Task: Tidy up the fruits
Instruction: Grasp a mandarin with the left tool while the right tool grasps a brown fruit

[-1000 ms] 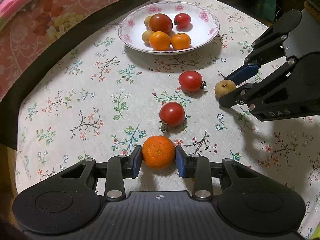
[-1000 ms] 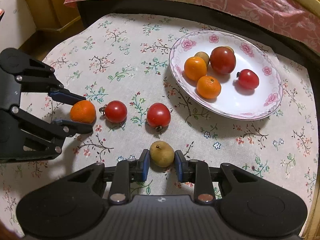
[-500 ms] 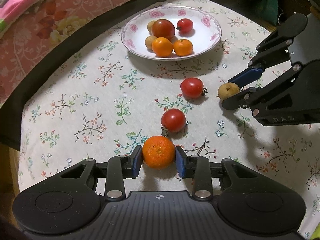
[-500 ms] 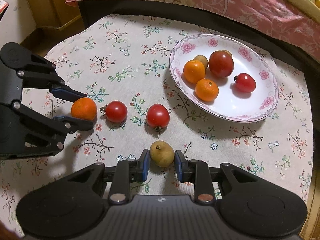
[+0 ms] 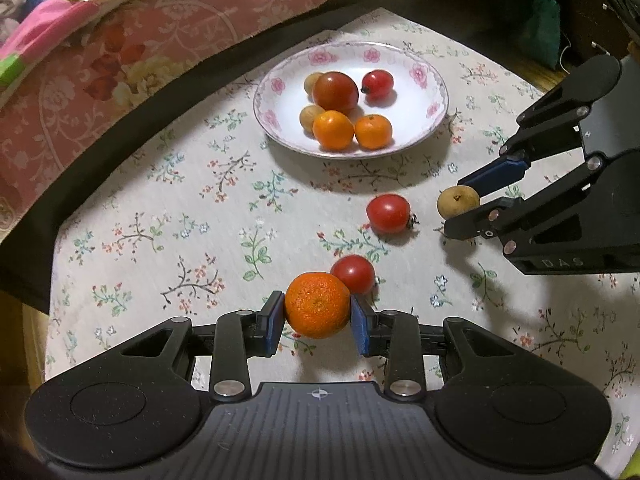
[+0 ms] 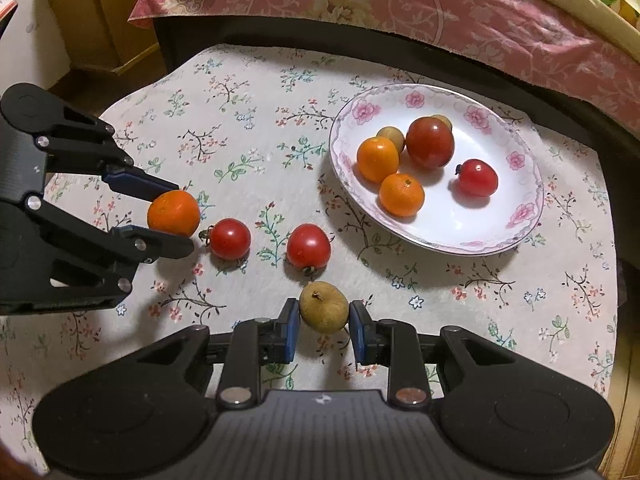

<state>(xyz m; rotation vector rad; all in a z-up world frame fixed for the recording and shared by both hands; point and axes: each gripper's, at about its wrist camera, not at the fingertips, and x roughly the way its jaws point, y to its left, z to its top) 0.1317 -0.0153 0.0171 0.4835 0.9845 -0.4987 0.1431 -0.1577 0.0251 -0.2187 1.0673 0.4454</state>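
Note:
My left gripper (image 5: 318,316) is shut on an orange tangerine (image 5: 318,305) and holds it above the cloth; it also shows in the right wrist view (image 6: 174,213). My right gripper (image 6: 323,328) is shut on a small brown longan-like fruit (image 6: 324,307), lifted off the cloth, also seen in the left wrist view (image 5: 458,201). Two red tomatoes (image 6: 230,239) (image 6: 308,246) lie on the floral cloth. A white flowered plate (image 6: 520,216) holds two tangerines, two tomatoes and small brown fruits.
The floral tablecloth (image 5: 168,216) covers a small round table with a dark edge. A pink patterned bedspread (image 6: 440,8) lies behind it. A dark green bag (image 5: 540,32) stands at the far right of the left wrist view.
Both grippers have risen, lifting the tangerine and the brown fruit off the cloth. The plate and the two tomatoes have stayed in place.

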